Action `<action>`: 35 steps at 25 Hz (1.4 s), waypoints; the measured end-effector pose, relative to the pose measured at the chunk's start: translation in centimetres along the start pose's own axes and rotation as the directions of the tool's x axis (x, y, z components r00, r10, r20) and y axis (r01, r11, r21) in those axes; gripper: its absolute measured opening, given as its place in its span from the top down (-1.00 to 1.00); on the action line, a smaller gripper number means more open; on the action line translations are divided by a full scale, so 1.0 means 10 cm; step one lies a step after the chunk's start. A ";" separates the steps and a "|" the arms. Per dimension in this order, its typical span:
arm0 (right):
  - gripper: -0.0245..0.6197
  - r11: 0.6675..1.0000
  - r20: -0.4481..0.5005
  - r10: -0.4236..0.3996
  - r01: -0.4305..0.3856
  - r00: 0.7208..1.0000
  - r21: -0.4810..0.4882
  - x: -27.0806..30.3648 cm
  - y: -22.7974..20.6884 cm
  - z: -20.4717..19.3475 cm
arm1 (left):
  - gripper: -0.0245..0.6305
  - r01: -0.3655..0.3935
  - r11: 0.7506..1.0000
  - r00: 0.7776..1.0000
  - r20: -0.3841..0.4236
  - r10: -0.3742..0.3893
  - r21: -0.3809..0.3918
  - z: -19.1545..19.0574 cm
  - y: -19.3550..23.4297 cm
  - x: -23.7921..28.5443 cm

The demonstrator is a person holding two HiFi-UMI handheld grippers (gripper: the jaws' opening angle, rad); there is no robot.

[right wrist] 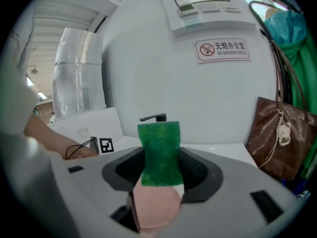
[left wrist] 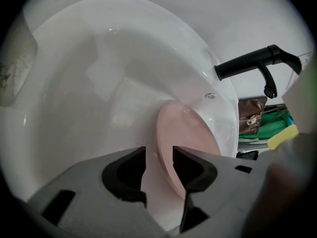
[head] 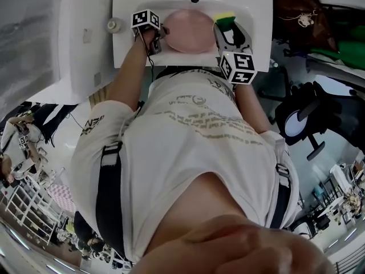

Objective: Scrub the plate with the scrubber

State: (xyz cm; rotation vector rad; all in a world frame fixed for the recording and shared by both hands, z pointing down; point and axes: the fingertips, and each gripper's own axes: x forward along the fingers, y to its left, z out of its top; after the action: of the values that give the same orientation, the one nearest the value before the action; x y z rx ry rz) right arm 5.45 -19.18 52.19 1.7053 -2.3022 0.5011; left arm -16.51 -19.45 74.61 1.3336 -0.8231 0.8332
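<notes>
With my left tool (left wrist: 159, 158) open at the plate (left wrist: 190, 135) and right tool (right wrist: 161, 172) gripping the scrubber (right wrist: 159, 143), I should next clamp the rim.

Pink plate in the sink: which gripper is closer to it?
Left. The left gripper holds its open jaws right at the rim of the plate, inside the sink. The right gripper, clamped on the scrubber, hangs by the plate's opposite edge.
</notes>
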 end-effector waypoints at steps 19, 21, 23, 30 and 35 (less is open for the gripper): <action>0.25 0.993 -0.005 -0.045 0.045 0.999 0.107 -0.11 -0.23 0.00 | 0.77 0.198 0.946 0.979 0.006 -0.203 -0.257 0.02 -0.10 0.17; 0.25 0.993 0.000 -0.041 0.040 0.999 0.109 -0.11 -0.23 0.02 | 0.77 0.211 0.944 0.977 0.019 -0.214 -0.255 0.02 -0.12 0.14; 0.25 0.993 0.002 -0.034 0.033 0.999 0.116 -0.10 -0.22 0.03 | 0.77 0.231 0.942 0.973 0.032 -0.230 -0.245 0.00 -0.16 0.10; 0.25 0.993 -0.022 -0.018 0.020 1.000 0.114 -0.09 -0.17 -0.02 | 0.77 0.306 0.937 0.952 0.065 -0.299 -0.169 -0.12 -0.39 -0.10; 0.25 0.994 -0.065 0.012 -0.005 0.998 0.114 -0.06 -0.12 -0.10 | 0.77 0.346 0.933 0.935 0.114 -0.335 -0.096 -0.10 -0.60 -0.25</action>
State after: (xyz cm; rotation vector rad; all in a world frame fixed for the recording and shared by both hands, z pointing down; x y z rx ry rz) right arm 6.70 -18.60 53.04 1.7027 -2.2760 0.6913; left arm -12.36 -18.89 69.48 1.3715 -0.6761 0.4445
